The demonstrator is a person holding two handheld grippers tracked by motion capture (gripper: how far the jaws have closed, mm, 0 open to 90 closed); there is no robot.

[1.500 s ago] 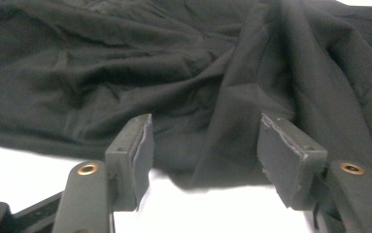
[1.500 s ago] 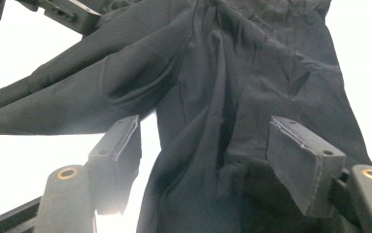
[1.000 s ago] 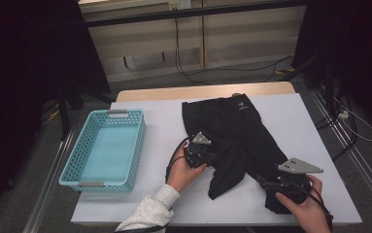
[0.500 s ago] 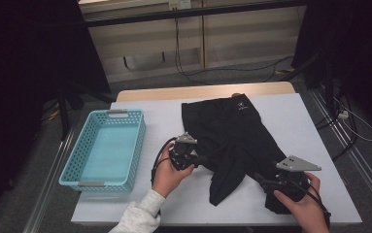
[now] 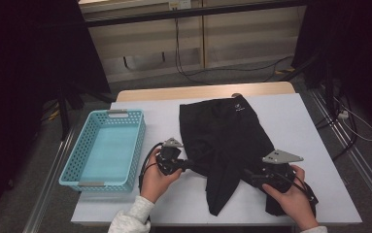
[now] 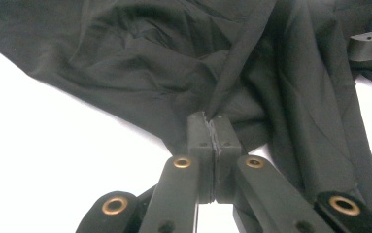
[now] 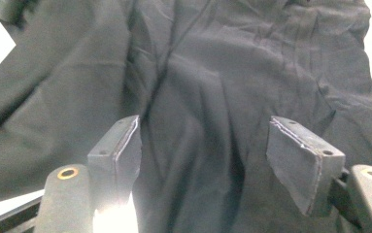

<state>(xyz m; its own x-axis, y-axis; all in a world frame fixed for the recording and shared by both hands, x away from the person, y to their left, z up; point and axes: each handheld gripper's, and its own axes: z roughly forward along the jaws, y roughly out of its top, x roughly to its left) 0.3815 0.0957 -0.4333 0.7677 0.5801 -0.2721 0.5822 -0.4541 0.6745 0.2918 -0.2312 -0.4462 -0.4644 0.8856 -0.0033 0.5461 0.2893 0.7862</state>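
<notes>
Inspecting from the left of the table [image 5: 193,208]: a light-blue mesh basket [image 5: 82,160] stands there with nothing in it, well apart from the work, presumably as the place where the garment will end up.

Next, the left gripper [image 5: 189,165] sits at the near left edge of the black shorts [image 5: 227,136], which lie spread across the middle of the white table with the waistband and its small white logo toward the far side. The left gripper view shows the jaws pressed together on a thin fold of that cloth [image 6: 208,73], with a taut ridge rising from the pinch. Judged from this, the edge is being held so that it can be drawn across and folded.

Further right, a leg of the shorts trails toward the near edge, between the two hands.

At the right, the right gripper [image 5: 251,175] rests low over the near right part of the garment. Its own view shows the pads [image 7: 120,145] standing wide apart above rumpled fabric [image 7: 212,87], with nothing between them. It appears poised to take a second hold, though whether the pads touch the cloth cannot be told.

The high view gives the layout and basket. The gripper views alone settle the state of the jaws, which black fabric obscures from above.
</notes>
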